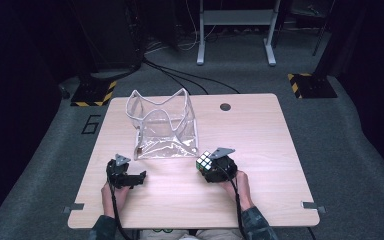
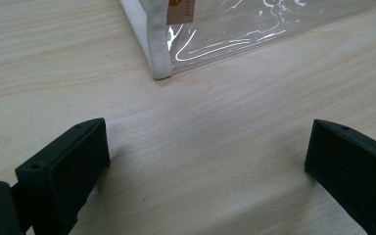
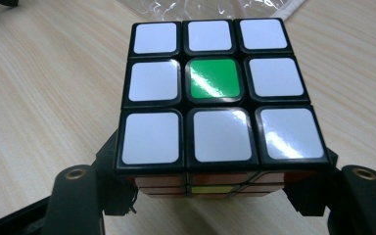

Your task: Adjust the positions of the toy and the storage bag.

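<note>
A black-framed puzzle cube point(image 3: 223, 95), white-faced with a green centre, is clamped in the right gripper point(image 1: 215, 167); the left gripper point(image 1: 125, 175), at nine o'clock, is spread wide, empty.

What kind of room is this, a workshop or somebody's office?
Probably a lab or test room set up for recording. A lone wooden table stands on grey carpet, black cables run across the floor, and yellow-and-black striped stand bases flank it. Dark surroundings suggest a staged area.
</note>
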The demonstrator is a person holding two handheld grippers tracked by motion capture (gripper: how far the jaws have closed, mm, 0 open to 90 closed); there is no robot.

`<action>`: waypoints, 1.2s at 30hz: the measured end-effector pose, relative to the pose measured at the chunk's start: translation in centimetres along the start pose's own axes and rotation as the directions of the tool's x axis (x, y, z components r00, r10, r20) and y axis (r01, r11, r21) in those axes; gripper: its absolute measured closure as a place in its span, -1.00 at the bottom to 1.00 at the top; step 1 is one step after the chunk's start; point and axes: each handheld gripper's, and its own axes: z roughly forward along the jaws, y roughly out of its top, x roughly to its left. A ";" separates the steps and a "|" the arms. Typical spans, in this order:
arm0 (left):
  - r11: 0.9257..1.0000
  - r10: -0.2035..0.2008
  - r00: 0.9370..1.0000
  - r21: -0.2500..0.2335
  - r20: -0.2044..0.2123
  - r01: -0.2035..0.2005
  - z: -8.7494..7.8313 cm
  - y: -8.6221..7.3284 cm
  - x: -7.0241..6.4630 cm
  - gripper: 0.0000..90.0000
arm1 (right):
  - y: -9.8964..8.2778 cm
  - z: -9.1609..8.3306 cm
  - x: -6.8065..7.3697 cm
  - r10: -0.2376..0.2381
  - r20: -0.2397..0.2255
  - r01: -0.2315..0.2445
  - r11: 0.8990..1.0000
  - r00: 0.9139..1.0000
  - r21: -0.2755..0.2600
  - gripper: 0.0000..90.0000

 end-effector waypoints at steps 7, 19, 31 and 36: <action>1.000 -0.001 1.000 -0.001 0.000 0.001 0.0 0.0 0.0 -0.94 | -0.3 0.4 -0.4 0.004 0.018 -0.004 1.000 1.000 0.010 -0.26; 1.000 0.000 1.000 0.000 0.000 0.000 0.0 0.0 0.0 -0.94 | -0.9 0.9 -0.2 0.002 0.034 -0.003 1.000 0.999 0.024 -0.26; 1.000 0.001 1.000 -0.002 0.001 -0.001 0.0 0.0 0.1 -0.94 | -0.9 0.3 -0.4 0.036 -0.017 -0.035 0.999 0.999 0.024 -0.95; 1.000 0.000 1.000 -0.001 -0.002 0.000 0.0 0.0 0.0 -0.94 | -0.6 -0.6 -0.7 0.052 -0.032 -0.052 0.999 0.998 0.002 -0.98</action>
